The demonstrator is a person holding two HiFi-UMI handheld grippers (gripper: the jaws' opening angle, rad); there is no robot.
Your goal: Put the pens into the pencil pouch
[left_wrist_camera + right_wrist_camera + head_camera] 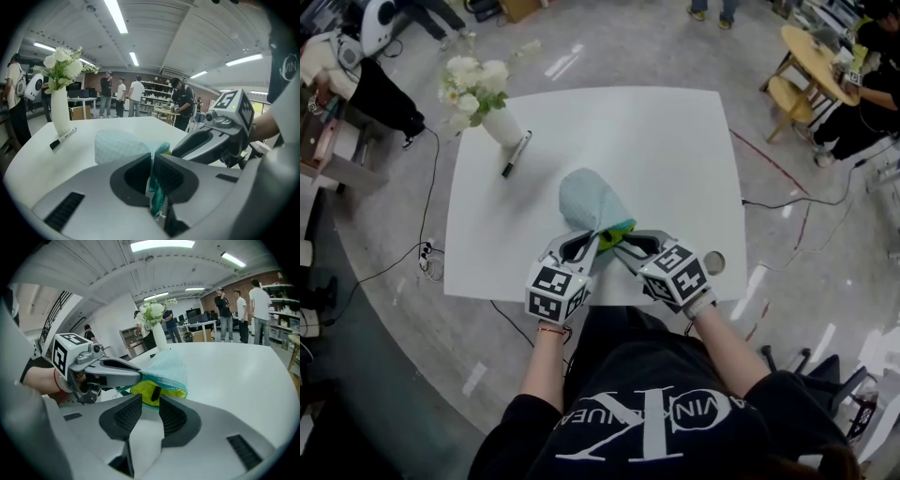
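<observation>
A pale teal pencil pouch [589, 199] lies near the front of the white table [675, 159], its mouth with yellow lining [616, 238] turned toward me. My left gripper [592, 241] is shut on the pouch's teal zipper edge [157, 190], holding the mouth up. My right gripper [624, 247] is open just in front of the mouth, its pads clear of the fabric. In the right gripper view a small dark piece [154, 393] shows against the yellow lining [166, 391]; I cannot tell what it is. A black and white pen [516, 155] lies beside the vase, far from both grippers.
A white vase of white flowers [492, 117] stands at the table's far left corner. A round hole [713, 262] sits near the front right corner. Cables run on the floor around the table. People and a round wooden table [814, 58] are farther off.
</observation>
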